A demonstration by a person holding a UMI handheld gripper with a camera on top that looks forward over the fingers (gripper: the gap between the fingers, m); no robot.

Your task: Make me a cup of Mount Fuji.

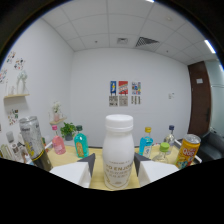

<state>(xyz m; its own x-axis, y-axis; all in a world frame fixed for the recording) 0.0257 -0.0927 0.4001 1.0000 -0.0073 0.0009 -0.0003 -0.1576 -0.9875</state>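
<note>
A white plastic milk-drink bottle [118, 150] with a white screw cap and gold lettering stands upright between my fingers. My gripper [114, 161] is shut on it: the dark pads of the left finger [88, 163] and the right finger [139, 162] press on its two sides at label height. The bottle's base is just above or on the yellow table [96, 151]; I cannot tell which.
Beyond the fingers stand a silver can [32, 138], a pink bottle [58, 143], a teal bottle [80, 143], a blue bottle [146, 143], two clear bottles [164, 152] and an orange-yellow can [188, 150]. A small plant [67, 131] sits behind them, near the white wall.
</note>
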